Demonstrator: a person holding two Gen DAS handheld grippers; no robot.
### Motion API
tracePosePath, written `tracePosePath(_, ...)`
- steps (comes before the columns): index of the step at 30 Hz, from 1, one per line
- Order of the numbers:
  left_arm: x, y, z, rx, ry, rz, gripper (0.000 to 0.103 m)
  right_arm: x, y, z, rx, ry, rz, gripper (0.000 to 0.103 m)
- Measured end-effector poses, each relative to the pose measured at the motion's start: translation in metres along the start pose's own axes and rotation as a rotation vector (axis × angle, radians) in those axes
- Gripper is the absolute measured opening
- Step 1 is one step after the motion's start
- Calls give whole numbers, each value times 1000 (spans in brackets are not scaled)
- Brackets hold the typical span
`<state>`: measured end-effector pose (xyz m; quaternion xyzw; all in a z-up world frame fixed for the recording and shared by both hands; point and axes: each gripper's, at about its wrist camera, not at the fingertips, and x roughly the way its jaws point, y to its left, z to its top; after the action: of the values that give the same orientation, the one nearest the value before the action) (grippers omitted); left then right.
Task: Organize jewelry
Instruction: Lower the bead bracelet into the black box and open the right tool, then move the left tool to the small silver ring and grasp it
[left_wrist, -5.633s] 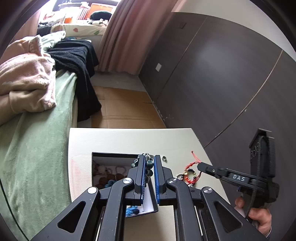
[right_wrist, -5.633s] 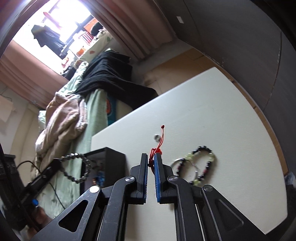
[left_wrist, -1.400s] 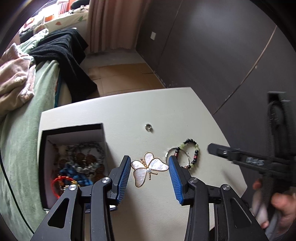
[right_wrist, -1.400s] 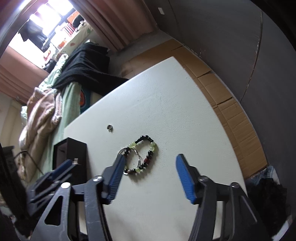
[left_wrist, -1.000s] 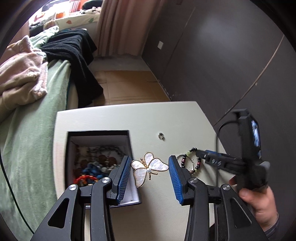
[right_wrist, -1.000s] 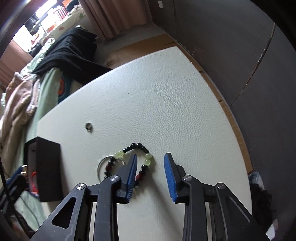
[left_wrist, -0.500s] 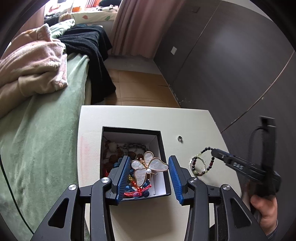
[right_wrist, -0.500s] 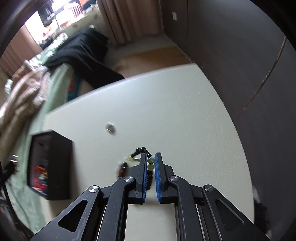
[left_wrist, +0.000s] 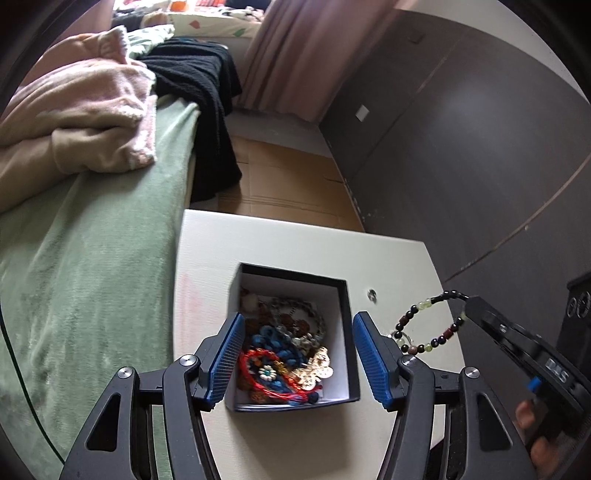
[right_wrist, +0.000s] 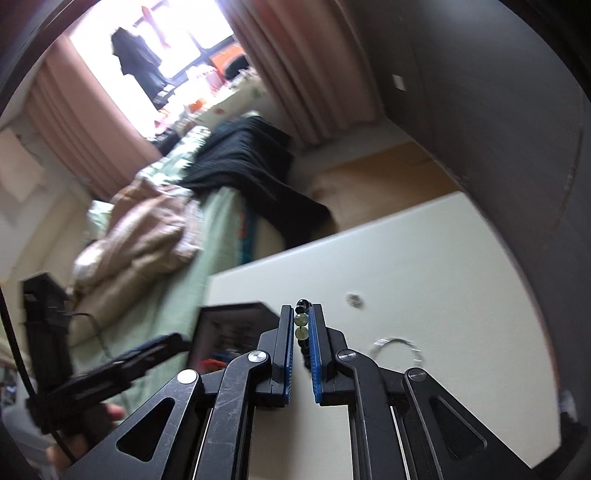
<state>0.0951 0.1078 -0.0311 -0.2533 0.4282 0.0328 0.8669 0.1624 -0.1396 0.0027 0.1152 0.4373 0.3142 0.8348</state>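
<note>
Your left gripper hangs over a square black jewelry box with a white lining; its ribbed blue pads are spreading apart with nothing pinched between them. Inside the box lies a tangle: a gold-edged butterfly brooch, a red cord bracelet, blue cord and brown beads.

Your right gripper is clamped narrowly on a beaded bracelet of round black, pale green and dark red beads. In the left wrist view the loop dangles from the jaw tips, above the table's right side, just beside the box. A thin metal hoop hangs with it.

The table is cream with a fine pebbled surface. 1 small silver ring lies on it, near the box's far right corner.

Beyond the table sits a bed with a green fleece cover, a rumpled pink blanket and a black knit garment.
</note>
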Motion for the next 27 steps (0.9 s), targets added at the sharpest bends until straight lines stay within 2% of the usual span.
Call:
tracePosePath(7,-13,22,5,-68,-42,13,62,12,42,-3,-27,1,160,10)
tracePosePath(12,-17,33,8,-101,-54,24,62,30,70,-8,-50,22,235,10)
tracePosePath(14,-19,34,9,-105,-57,20,62,41,75,-12,-76,54,199,10)
tracePosePath(16,-19,32,9,-101,-59,14,62,53,74,-17,-87,115,133,30)
tracePosePath(17,-19,31,9,-97,-59,11,62,53,69,-18,-77,108,112,45)
tracePosePath(27,-6,1,4,-32,-34,2,62,23,9,-7,59,46,67,52)
